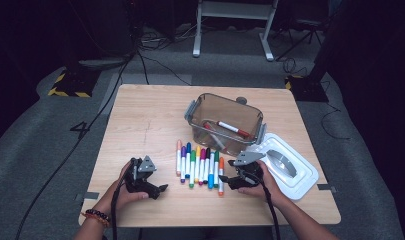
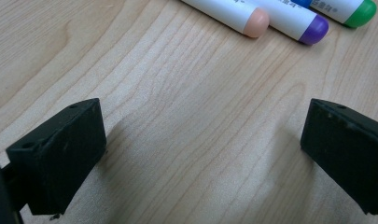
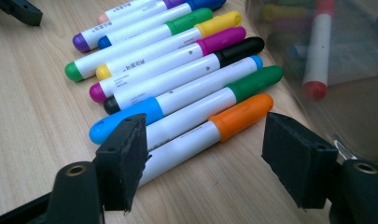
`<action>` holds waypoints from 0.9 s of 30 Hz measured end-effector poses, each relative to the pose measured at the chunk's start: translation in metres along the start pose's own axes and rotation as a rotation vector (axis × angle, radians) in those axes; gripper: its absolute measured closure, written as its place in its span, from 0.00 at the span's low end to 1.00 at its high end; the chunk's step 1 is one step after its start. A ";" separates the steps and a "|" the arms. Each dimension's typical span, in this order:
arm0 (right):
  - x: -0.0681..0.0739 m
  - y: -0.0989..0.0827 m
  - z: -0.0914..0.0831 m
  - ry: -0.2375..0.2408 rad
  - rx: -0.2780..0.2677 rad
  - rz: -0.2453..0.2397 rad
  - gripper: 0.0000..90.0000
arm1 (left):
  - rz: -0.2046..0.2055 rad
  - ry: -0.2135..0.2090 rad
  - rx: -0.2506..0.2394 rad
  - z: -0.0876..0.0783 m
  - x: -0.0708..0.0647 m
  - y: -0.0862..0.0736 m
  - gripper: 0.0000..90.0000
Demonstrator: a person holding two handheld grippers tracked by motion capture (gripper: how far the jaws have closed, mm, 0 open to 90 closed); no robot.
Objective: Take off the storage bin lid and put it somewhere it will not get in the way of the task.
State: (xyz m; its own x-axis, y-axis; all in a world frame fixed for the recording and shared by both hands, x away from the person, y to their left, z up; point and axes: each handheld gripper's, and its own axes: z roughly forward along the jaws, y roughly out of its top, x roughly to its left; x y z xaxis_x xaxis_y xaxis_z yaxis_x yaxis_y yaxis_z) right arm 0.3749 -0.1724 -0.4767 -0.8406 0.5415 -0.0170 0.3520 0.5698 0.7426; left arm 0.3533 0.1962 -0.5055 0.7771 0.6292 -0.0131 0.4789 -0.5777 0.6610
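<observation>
Step in hand: picking the next marker from the row on the surface (image 1: 140, 125) for the clear bin (image 1: 225, 122), which already holds a red-capped marker (image 1: 233, 129). The right gripper (image 3: 203, 154) stands spread, low over the orange-capped marker (image 3: 210, 133) at the near end of the row, its jaws not yet pressing on it. The left gripper (image 2: 200, 149) rests spread over bare wood, well short of the peach-capped marker (image 2: 228, 14). Next move calls for straddling the orange-capped barrel squarely, then closing without nudging the green-capped marker (image 3: 219, 100) touching it

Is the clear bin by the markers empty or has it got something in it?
Not empty: the clear bin holds a red-capped marker and a few others.
</observation>
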 end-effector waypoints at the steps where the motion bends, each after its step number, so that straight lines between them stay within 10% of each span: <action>1: 0.000 0.000 0.001 -0.002 0.002 0.001 0.35 | 0.000 0.000 0.000 0.000 0.000 0.000 0.00; 20: -0.010 -0.007 0.011 -0.020 0.059 0.031 0.36 | -0.003 0.002 0.000 0.000 0.000 0.000 0.01; 27: -0.024 -0.017 0.002 -0.030 0.113 0.034 0.58 | -0.006 0.002 0.000 0.000 -0.001 0.000 0.01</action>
State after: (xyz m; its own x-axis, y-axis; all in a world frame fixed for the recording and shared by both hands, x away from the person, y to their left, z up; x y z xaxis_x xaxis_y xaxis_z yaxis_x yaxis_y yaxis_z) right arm 0.3898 -0.1938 -0.4903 -0.8152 0.5791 -0.0141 0.4259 0.6158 0.6629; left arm 0.3527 0.1960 -0.5055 0.7735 0.6336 -0.0153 0.4832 -0.5740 0.6611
